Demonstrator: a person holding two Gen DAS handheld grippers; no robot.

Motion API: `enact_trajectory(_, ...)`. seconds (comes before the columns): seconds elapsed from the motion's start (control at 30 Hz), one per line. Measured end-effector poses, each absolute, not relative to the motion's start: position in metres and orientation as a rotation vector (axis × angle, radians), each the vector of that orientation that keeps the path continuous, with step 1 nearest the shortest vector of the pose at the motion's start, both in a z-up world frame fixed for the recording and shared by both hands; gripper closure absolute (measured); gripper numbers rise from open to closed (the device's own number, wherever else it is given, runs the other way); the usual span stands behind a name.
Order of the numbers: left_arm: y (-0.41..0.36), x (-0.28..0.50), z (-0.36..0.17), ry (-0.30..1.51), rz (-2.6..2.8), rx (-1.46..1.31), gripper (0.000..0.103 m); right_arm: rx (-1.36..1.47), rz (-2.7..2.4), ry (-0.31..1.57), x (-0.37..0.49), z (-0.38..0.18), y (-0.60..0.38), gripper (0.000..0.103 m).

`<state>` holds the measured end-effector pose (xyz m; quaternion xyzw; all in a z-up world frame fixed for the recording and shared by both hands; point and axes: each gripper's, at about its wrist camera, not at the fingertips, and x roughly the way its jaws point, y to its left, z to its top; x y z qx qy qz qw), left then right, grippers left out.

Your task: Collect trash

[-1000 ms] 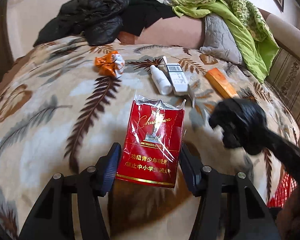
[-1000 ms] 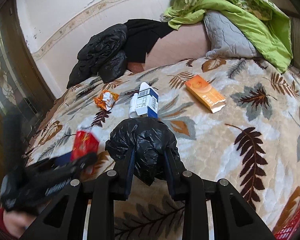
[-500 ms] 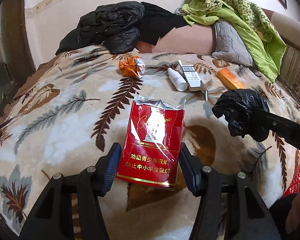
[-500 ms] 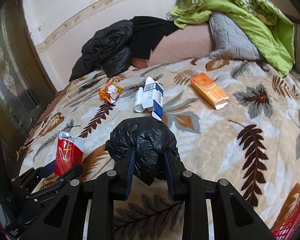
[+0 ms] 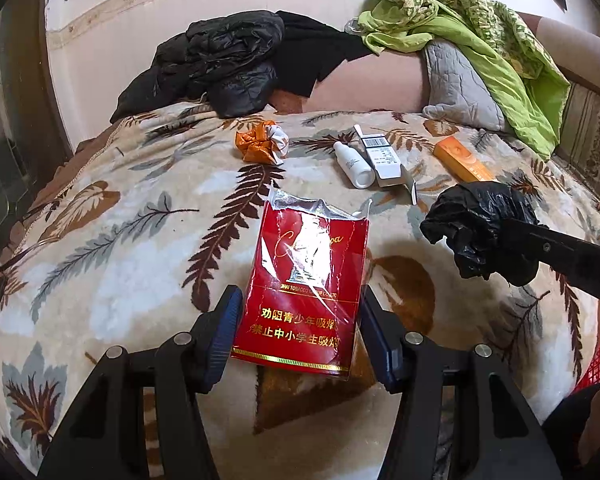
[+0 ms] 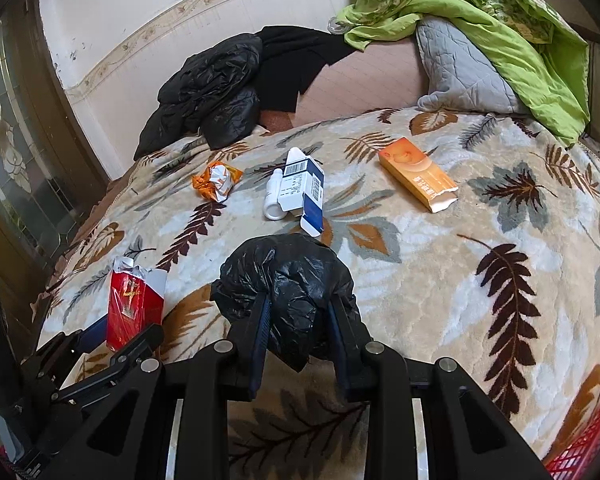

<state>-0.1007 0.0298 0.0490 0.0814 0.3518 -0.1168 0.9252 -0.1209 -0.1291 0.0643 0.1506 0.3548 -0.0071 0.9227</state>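
You are holding the red cigarette pack [image 5: 306, 292] in your left gripper [image 5: 298, 320], the pads pinching its two long sides, its long axis running straight out along the fingers and its torn foil top pointing away from you toward the rest of the litter. Your right gripper [image 6: 298, 330] is squeezing a crumpled black plastic bag [image 6: 288, 284] between its pads, and in the left wrist view that bag [image 5: 480, 232] is sitting just to the right of the pack, near it and a little further out, both of them above the leaf-patterned blanket [image 5: 112, 248]. Judging from this, the coming move is turning on that gap: the pack is lying to the left of the bag, so either hand is close enough to close it, though the bag is balled up with no mouth showing. Further out on the blanket, an orange wrapper [image 5: 262, 142], a white bottle [image 5: 352, 164] touching a white and blue box [image 5: 380, 156], and an orange box [image 5: 462, 160] are waiting, well apart from both grippers. Compared with a second ago, both grips are looking unchanged, but the left view is swinging round so the wall and dark jackets [image 5: 216, 64] are showing more fully, and the pack is now showing sharp in the right view rather than blurred.
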Motion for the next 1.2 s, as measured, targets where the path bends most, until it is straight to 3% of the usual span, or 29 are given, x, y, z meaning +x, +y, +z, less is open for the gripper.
enact_trajectory(1.2,0.0286,-0.0988,0.0454,0.728,-0.241,0.177,0.046,0.293,-0.013,0.730,-0.1222,0.0647,-0.1250,0.073)
